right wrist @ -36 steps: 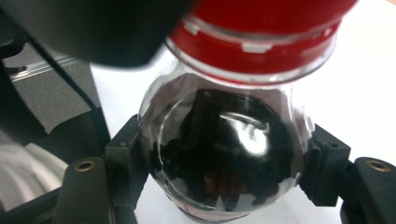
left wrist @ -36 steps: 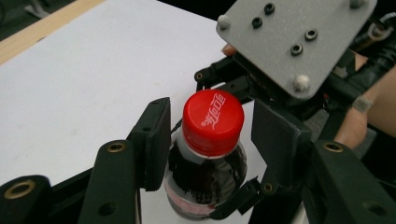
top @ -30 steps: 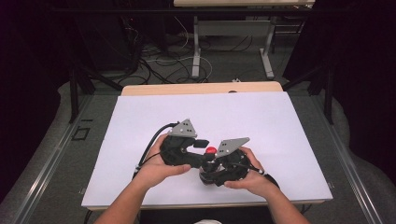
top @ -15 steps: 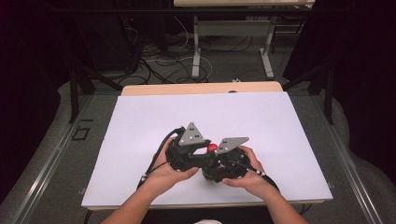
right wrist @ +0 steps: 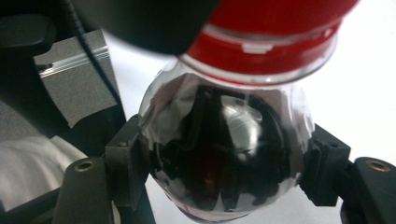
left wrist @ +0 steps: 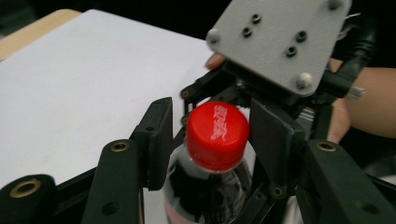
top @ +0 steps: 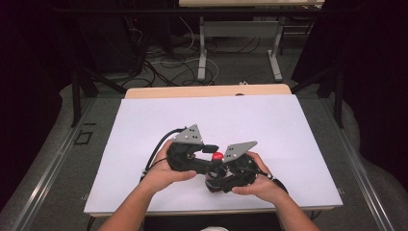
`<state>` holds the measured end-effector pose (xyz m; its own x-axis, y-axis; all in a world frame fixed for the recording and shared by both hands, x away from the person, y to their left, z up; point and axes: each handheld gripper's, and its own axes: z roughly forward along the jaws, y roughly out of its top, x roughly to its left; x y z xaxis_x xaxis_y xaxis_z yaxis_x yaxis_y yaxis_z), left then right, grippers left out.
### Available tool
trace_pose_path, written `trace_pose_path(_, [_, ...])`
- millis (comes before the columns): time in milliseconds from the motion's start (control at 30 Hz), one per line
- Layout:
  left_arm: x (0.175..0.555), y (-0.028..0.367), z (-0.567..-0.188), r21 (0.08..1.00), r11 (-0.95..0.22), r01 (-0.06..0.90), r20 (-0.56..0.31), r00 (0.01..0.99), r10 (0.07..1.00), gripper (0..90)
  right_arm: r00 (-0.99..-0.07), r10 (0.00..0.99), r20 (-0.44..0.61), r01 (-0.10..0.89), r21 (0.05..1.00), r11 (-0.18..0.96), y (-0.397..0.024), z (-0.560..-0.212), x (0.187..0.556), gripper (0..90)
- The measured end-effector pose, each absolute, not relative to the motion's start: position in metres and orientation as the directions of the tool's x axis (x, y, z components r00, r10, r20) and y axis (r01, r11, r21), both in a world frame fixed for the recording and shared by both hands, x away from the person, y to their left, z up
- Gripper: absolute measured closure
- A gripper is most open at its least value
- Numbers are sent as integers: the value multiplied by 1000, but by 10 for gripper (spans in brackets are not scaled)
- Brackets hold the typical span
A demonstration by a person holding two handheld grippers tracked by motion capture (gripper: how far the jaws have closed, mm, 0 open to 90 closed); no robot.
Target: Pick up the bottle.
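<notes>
We noted a glossy clear plastic bottle (right wrist: 224,154), smooth red plastic cap (left wrist: 217,134), matt black jaws, matt white desk (top: 144,125) with a wood far edge.

Both forearms reach in over the table's near edge, hands close together. The left claw (top: 204,149) has just been opening, its jaws slightly parted and angled toward the right claw (top: 222,179), which is clamped tight.

In the high view the bottle's (top: 217,166) body is hidden behind hands and tongs, and its lower part is cut off in both gripper views.
</notes>
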<state>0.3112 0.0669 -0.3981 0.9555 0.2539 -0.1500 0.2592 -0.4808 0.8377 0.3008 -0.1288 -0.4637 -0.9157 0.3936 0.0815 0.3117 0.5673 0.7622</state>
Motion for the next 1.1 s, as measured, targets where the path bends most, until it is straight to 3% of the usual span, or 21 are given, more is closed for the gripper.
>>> trace_pose_path(167, [311, 64, -398, 831, -500, 244, -127, 958, 257, 598, -920, 380, 96, 316, 755, 574, -128, -464, 300, 299])
trace_pose_path(367, [306, 62, -397, 837, -485, 254, -108, 945, 309, 613, -910, 405, 90, 323, 767, 555, -128, -464, 299, 300])
trace_pose_path(733, [282, 46, -398, 843, -436, 316, -20, 828, 560, 616, -863, 505, 23, 342, 762, 550, -123, -463, 298, 300])
trace_pose_path(833, [284, 48, -398, 838, -440, 323, -38, 838, 545, 604, -872, 488, 21, 336, 752, 568, -124, -463, 299, 299])
trace_pose_path(900, [286, 52, -396, 838, -444, 319, -44, 849, 526, 551, -875, 484, 34, 339, 756, 560, -125, -463, 298, 300])
trace_pose_path(1100, [293, 67, -395, 846, -451, 286, -91, 909, 407, 544, -896, 440, 64, 329, 761, 559, -126, -462, 298, 299])
